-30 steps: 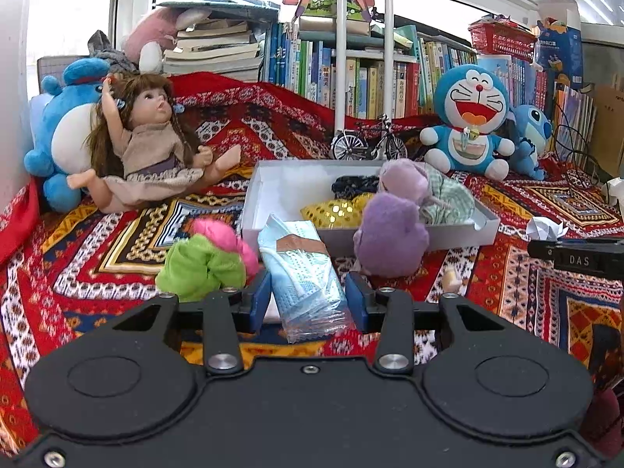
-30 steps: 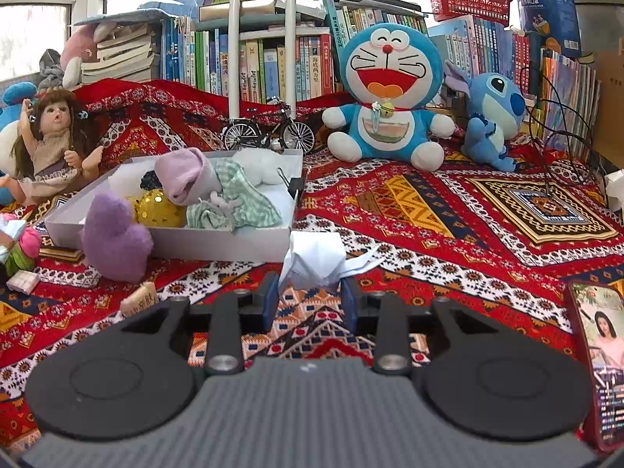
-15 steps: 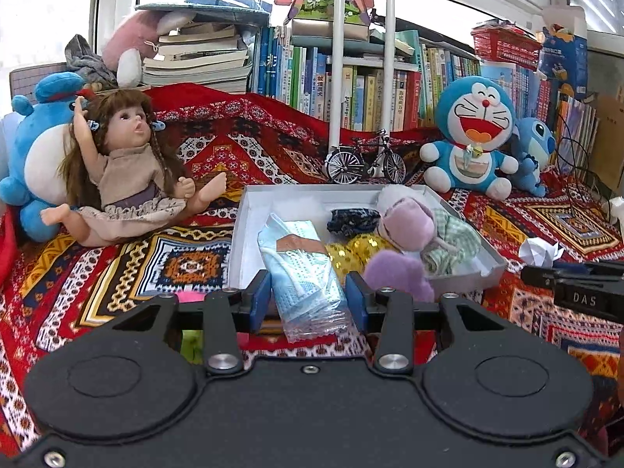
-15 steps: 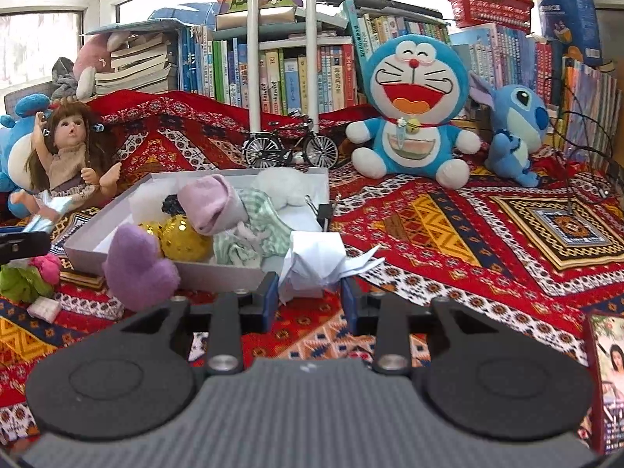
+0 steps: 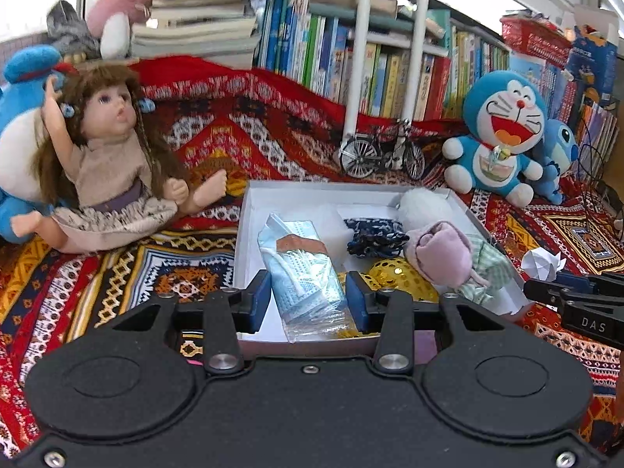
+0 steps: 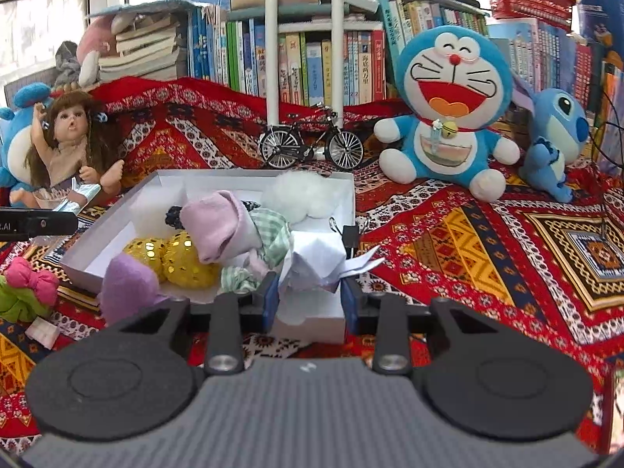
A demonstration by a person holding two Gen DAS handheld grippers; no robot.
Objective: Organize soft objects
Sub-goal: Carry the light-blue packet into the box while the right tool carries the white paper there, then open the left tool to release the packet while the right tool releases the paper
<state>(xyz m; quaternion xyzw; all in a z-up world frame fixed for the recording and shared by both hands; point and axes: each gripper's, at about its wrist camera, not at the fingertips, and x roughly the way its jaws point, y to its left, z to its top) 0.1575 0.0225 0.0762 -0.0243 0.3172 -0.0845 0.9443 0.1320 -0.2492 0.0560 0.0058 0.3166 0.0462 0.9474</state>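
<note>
two wrist views over a red patterned blanket point(image 6: 448, 234) with a shallow white box point(image 5: 249, 210) as the landmark. the left tongs point(image 5: 308, 296) are clamped on a clear plastic pack of pale blue face masks point(image 5: 300, 269), held above the box's near left corner. the right tongs point(image 6: 310, 292) are clamped on a crumpled white paper wad point(image 6: 316, 257), held above the box's near right corner. inside the box lie a pink rolled sock point(image 6: 214, 230), a green checked cloth point(image 6: 269, 234), a gold sequinned pouch point(image 6: 175, 257), a dark blue patterned cloth point(image 5: 374, 234) and a white fluffy ball point(image 6: 304, 195). just outside the box's near left wall sits a lilac felt piece point(image 6: 128, 288), and further left a green and pink plush point(image 6: 23, 288). left of the box a doll point(image 5: 109, 163) with long brown hair leans on a blue plush. behind the box stands a small model bicycle point(image 6: 312, 144); behind and right of it sit a blue cat plush point(image 6: 448, 109) and a smaller blue plush point(image 6: 557, 136), before rows of books point(image 6: 312, 58).
</note>
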